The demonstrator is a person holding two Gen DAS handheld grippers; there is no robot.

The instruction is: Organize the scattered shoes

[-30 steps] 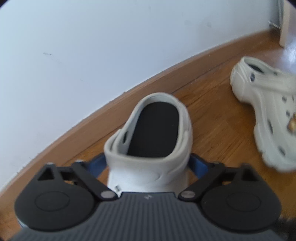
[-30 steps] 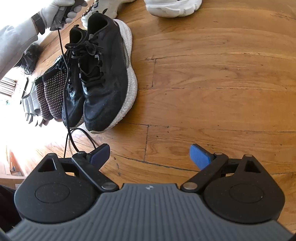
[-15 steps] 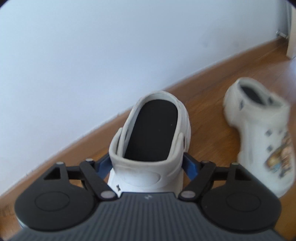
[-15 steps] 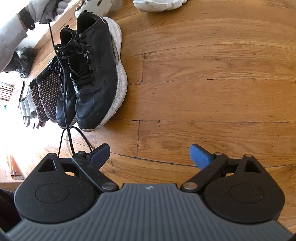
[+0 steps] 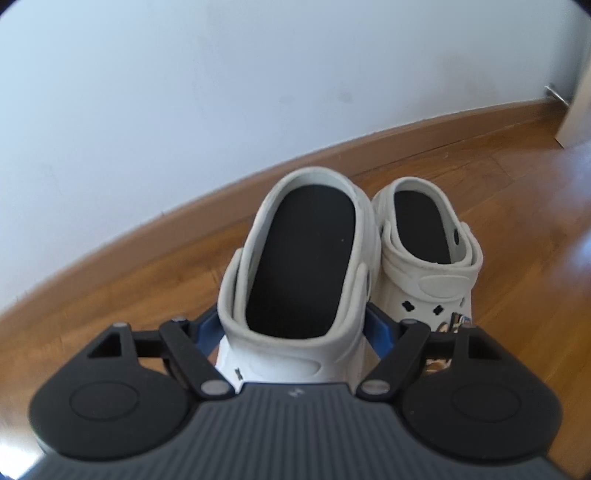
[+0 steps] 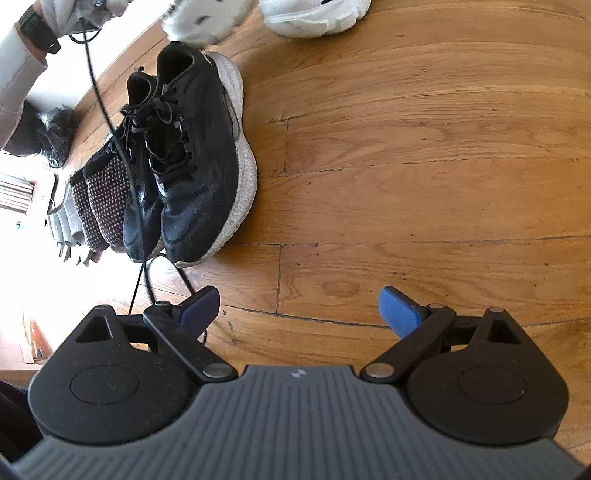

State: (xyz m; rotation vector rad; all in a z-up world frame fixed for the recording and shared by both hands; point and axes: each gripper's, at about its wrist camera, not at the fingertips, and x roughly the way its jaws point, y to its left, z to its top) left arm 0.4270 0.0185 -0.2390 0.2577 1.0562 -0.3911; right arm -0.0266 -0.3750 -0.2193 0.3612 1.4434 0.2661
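Note:
My left gripper [image 5: 295, 332] is shut on the heel of a white clog [image 5: 299, 258] with a black insole, toe pointing at the wall. A second matching white clog [image 5: 428, 251] stands right beside it on the right, side by side. My right gripper [image 6: 299, 306] is open and empty above bare wooden floor. In the right wrist view a pair of black sneakers [image 6: 188, 166] with white soles lies at the left, with dotted dark slippers [image 6: 103, 199] next to them. The clogs [image 6: 207, 18] show blurred at the top edge.
A white wall [image 5: 221, 92] and wooden baseboard [image 5: 406, 144] run behind the clogs. A white sneaker [image 6: 314, 14] lies at the top of the right wrist view. A black cable [image 6: 110, 122] hangs across the sneakers from the gloved hand [image 6: 70, 14].
My left gripper has carried the held clog to the right until it stands side by side with the second clog. My right gripper has drifted slightly and stays open.

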